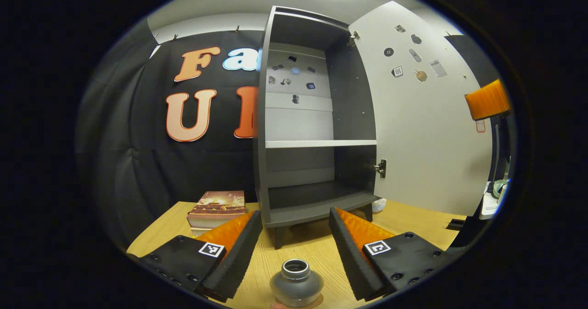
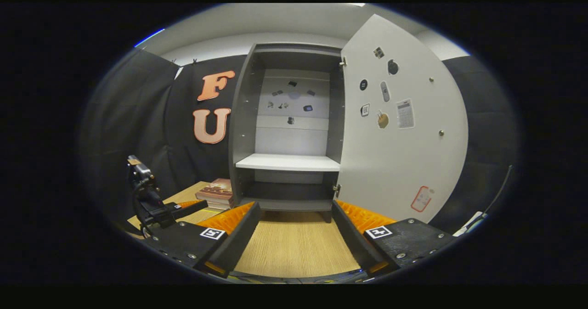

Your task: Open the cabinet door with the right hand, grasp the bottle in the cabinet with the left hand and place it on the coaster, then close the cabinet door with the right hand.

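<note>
- In the left gripper view, a stack of books (image 1: 216, 206) lies on the desk (image 1: 303, 244) beyond the left finger, just left of the cabinet.
- The left gripper (image 1: 294, 249) has its jaws spread wide and holds nothing.
- The bottle (image 1: 296, 283) stands upright on the desk between the two fingers, close to the camera, touching neither; its open grey neck faces up. A thin reddish edge shows under its base, too little to tell whether it is the coaster.
- Straight ahead of the jaws stands the cabinet (image 1: 275, 116), dark grey, with a pale shelf (image 1: 320, 143) across its middle; both compartments look bare, with small stickers on the back panel.
- To the right of the jaws the cabinet door (image 1: 422, 130) is swung wide open, white, with stickers near its top.
- In the right gripper view, the other gripper's body shows low beyond the left finger, over the desk's edge.
- The right gripper (image 2: 296, 235) also has its jaws wide apart and empty, over bare desk.
- The open cabinet lies ahead of these jaws, the door beyond the right finger.
</note>
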`<action>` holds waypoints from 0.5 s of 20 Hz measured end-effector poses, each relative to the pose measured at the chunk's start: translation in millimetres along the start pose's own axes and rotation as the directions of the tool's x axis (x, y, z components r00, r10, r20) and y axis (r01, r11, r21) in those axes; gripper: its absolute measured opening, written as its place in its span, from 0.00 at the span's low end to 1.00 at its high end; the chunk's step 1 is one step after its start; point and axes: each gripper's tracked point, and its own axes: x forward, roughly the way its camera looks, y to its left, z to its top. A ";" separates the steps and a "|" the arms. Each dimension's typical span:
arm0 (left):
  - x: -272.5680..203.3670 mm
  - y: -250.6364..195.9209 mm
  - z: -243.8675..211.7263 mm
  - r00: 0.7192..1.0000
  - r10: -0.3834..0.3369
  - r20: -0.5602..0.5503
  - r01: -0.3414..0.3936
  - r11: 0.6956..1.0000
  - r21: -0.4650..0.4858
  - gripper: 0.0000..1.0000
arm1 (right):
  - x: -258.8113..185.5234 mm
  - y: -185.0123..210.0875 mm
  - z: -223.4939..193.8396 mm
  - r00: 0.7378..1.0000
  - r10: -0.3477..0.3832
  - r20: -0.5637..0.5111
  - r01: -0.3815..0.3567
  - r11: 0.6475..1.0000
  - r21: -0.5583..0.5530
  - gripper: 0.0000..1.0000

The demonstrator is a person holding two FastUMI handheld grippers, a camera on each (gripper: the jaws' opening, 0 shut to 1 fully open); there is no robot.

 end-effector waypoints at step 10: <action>-19.5 -25.7 95.0 1.000 0.018 0.002 -0.017 0.999 -0.038 0.95 | -20.2 -58.7 50.0 0.993 -0.053 0.107 0.048 0.998 0.042 0.97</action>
